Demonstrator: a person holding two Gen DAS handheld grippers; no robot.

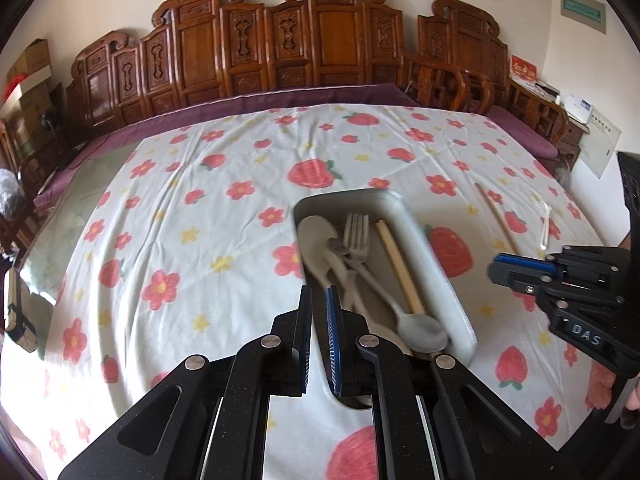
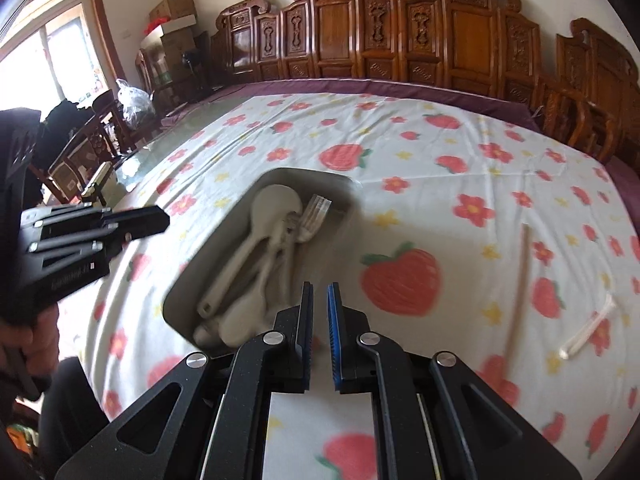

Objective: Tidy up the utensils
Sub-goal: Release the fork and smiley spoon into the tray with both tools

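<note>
- In the left wrist view, our left gripper [image 1: 319, 300] hangs over the near left edge of the white tray [image 1: 430, 240]; its jaws stand nearly together with a narrow gap and nothing between them.
- Just ahead of its fingertips the tray holds a pale serving spoon [image 1: 320, 240], a metal fork [image 1: 356, 236], a single chopstick [image 1: 400, 266] and a grey spoon [image 1: 424, 330] with its bowl towards us.
- Ahead and to the right, outside the tray, a second chopstick [image 1: 496, 216] and a clear plastic utensil [image 1: 545, 224] lie on the strawberry tablecloth [image 1: 180, 220]; the right gripper [image 1: 496, 270] hovers to the right, near them.
- In the right wrist view, our right gripper [image 2: 320, 300] is empty as well, its jaws close together with a slim gap, over the cloth just right of the tray [image 2: 180, 288].
- From here the loose chopstick [image 2: 518, 280] and the clear utensil [image 2: 588, 332] lie well to the right of the fingertips, and the left gripper [image 2: 160, 218] shows at the far left.
- We judge the task mostly done: two pieces are still outside the tray.
- The next move calls for the right gripper to swing right, open wider, come down across the thin chopstick and close on it low against the cloth.
</note>
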